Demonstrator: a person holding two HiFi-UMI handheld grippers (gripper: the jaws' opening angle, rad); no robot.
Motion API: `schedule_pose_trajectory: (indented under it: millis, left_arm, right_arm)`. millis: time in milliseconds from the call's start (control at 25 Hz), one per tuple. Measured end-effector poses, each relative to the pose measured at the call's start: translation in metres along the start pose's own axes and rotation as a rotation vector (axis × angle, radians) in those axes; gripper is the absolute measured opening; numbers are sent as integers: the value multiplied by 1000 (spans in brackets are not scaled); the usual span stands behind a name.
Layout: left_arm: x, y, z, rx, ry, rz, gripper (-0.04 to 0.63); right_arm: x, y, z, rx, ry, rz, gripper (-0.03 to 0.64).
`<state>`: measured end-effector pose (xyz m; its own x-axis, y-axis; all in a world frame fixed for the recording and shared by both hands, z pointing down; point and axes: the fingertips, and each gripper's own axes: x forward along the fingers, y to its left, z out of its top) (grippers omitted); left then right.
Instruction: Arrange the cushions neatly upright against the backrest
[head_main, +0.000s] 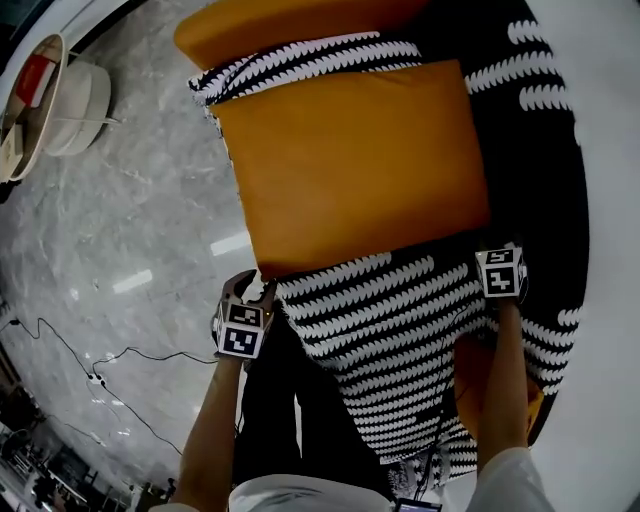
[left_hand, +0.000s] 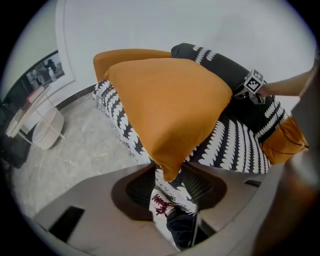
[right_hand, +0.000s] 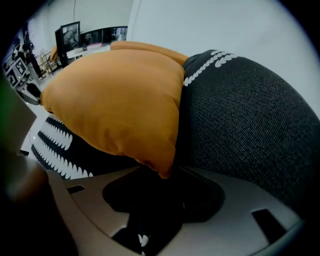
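One black-and-white patterned sofa (head_main: 400, 330) carries the orange cushion (head_main: 350, 165) tilted against its backrest, while my left gripper (left_hand: 170, 176) and right gripper (right_hand: 161, 175) stand wide open, each straddling a lower cushion corner without pinching it.

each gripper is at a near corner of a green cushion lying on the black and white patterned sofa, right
Not quite: the cushion is orange, not green, as the head view shows. The rest holds: the left gripper and the right gripper are each at a near corner of it, and it lies on the black and white patterned sofa.
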<state>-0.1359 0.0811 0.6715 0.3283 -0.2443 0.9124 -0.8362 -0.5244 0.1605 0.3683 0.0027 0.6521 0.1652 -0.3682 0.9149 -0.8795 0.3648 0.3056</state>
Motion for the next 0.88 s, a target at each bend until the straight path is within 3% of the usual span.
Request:
schedule_pose_trajectory:
  millis: [240,320,480,640,880]
  left_arm:
    - [7,10,10,-63,-19,35,187]
    - [6,7,11,-74,-24,37,183]
    - [7,-2,13,-68,-47,45,135]
    - [4,-14,20,-32,-70,40,77]
    - [-27,5,42,-89,-75,34,67]
  right_arm:
    - [13,-6,7,-50,22,0,179]
    - [11,-5,12,-67,23,-8,144]
    - [18,-1,5,-59,3,-14,75]
    - [7,-7,1,-9,-5,-21,54]
    - [-26,-13,43,-16,9,-26,44]
